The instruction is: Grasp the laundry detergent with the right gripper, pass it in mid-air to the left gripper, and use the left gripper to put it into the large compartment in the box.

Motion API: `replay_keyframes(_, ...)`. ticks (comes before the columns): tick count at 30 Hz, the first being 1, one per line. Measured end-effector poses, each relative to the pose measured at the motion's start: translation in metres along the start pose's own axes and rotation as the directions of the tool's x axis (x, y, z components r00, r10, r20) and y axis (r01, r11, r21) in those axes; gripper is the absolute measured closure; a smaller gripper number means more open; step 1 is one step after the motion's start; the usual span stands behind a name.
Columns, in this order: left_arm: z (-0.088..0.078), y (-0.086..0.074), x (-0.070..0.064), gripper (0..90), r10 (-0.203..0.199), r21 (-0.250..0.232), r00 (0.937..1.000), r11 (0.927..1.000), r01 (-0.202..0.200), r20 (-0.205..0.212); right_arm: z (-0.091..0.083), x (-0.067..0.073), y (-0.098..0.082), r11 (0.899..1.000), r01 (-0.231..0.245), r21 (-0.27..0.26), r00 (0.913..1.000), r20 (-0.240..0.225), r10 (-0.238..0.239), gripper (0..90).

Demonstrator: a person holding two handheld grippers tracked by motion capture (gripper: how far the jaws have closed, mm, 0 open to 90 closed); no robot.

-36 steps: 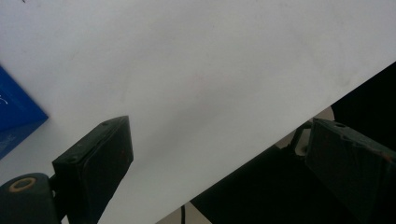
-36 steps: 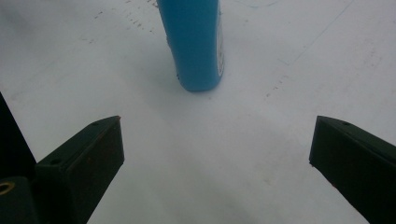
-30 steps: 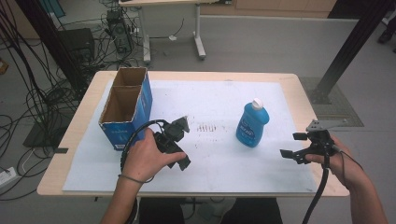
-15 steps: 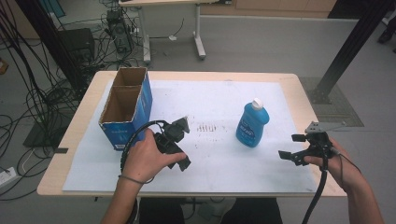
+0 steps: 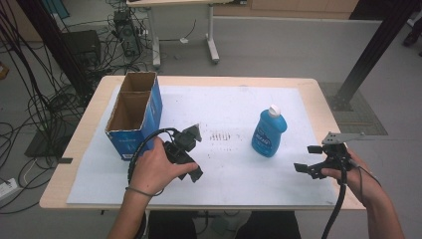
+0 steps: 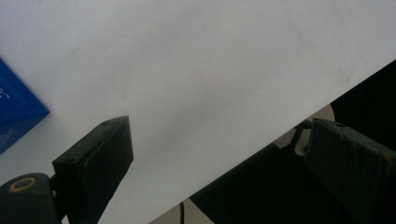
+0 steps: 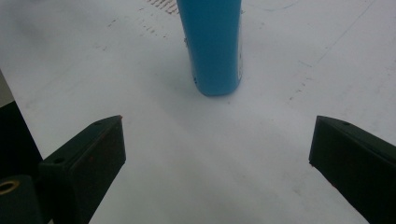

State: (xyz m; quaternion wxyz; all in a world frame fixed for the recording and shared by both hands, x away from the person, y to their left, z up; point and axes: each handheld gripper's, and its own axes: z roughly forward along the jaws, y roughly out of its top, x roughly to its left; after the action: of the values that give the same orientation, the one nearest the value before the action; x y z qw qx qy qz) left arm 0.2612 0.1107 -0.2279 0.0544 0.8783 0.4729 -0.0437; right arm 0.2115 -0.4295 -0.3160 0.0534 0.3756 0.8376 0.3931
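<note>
A blue bottle (image 5: 268, 133) with a white cap stands upright right of the middle of the white mat (image 5: 224, 107). My right gripper (image 5: 307, 158) hovers open just right of it, near the mat's front right. In the right gripper view its jaws (image 7: 219, 135) stand wide apart with the bottle's base (image 7: 212, 46) straight ahead, some way off. At the mat's front left, a hand holds my left gripper (image 5: 189, 164). The left gripper view has those jaws (image 6: 219, 140) open over bare mat, nothing between them.
An open cardboard box (image 5: 134, 112) with blue sides stands at the table's back left; its blue corner (image 6: 16, 112) is left of my left jaws. The wooden table (image 5: 209, 79) borders the mat. Cables, desk legs and a black post stand on the floor beyond.
My right gripper has drifted slightly left, towards the bottle and the table's front edge. The left gripper, bottle and box have not moved.
</note>
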Motion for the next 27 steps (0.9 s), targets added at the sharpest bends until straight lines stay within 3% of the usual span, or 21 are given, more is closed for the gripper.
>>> replay_keyframes(9, 0.001, -0.001, 0.001, 7.9, -0.002, -0.001, 1.0000, 1.0000, 0.002, 0.001, 0.002, 0.002, -0.008, 0.999, -0.026, -0.040, 0.9994, 0.021, 0.027, 2.0)
replay_keyframes(27, 0.002, -0.003, 0.002, 7.9, -0.006, -0.003, 1.0000, 1.0000, 0.006, 0.005, 0.019, 0.005, -0.022, 0.994, -0.007, -0.107, 1.0000, 0.004, 0.008, 2.8)
